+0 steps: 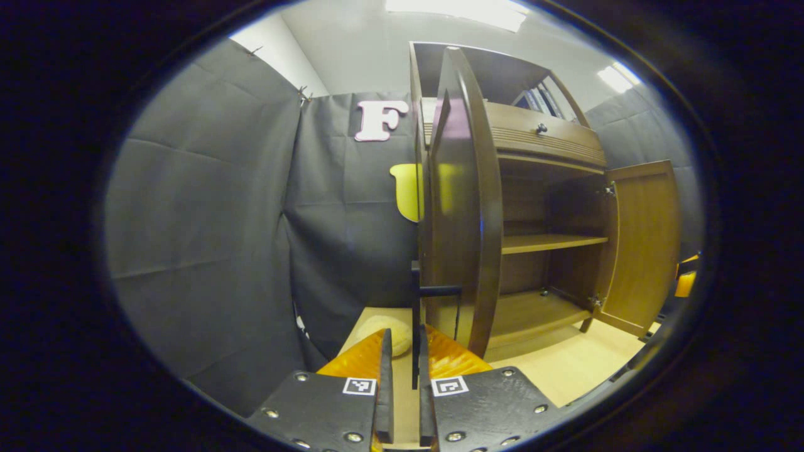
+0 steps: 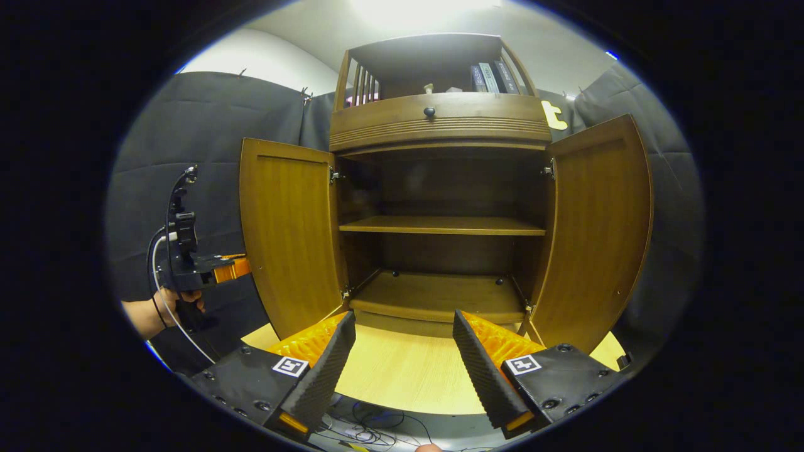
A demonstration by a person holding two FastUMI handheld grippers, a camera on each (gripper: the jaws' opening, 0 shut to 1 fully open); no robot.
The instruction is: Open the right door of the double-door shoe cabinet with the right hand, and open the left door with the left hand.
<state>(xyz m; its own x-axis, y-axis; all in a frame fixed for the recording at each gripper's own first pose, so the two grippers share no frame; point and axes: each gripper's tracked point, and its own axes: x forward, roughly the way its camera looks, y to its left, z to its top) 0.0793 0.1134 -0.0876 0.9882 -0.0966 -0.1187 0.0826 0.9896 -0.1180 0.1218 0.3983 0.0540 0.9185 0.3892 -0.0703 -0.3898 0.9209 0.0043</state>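
Observation:
The brown shoe cabinet (image 2: 440, 119) has both doors swung wide. In the right gripper view its left door (image 2: 289, 232) and right door (image 2: 597, 232) flank bare shelves, and my right gripper (image 2: 405, 339) hangs open in front of them, holding nothing. Behind the left door a hand holds my left gripper (image 2: 229, 270). In the left gripper view that door (image 1: 465, 201) is edge-on. Its thin dark handle (image 1: 414, 295) stands between my left gripper's (image 1: 405, 333) nearly closed fingers, against the right one, with a sliver of floor showing on the left. The right door (image 1: 641, 245) stands open beyond.
The cabinet stands on a light wooden floor (image 2: 402, 376). A drawer with a round knob (image 2: 429, 112) and an upper shelf with books (image 2: 490, 75) sit above the doors. A pale rounded object (image 1: 392, 329) lies on the floor by the left gripper. Cables (image 2: 370, 433) trail below.

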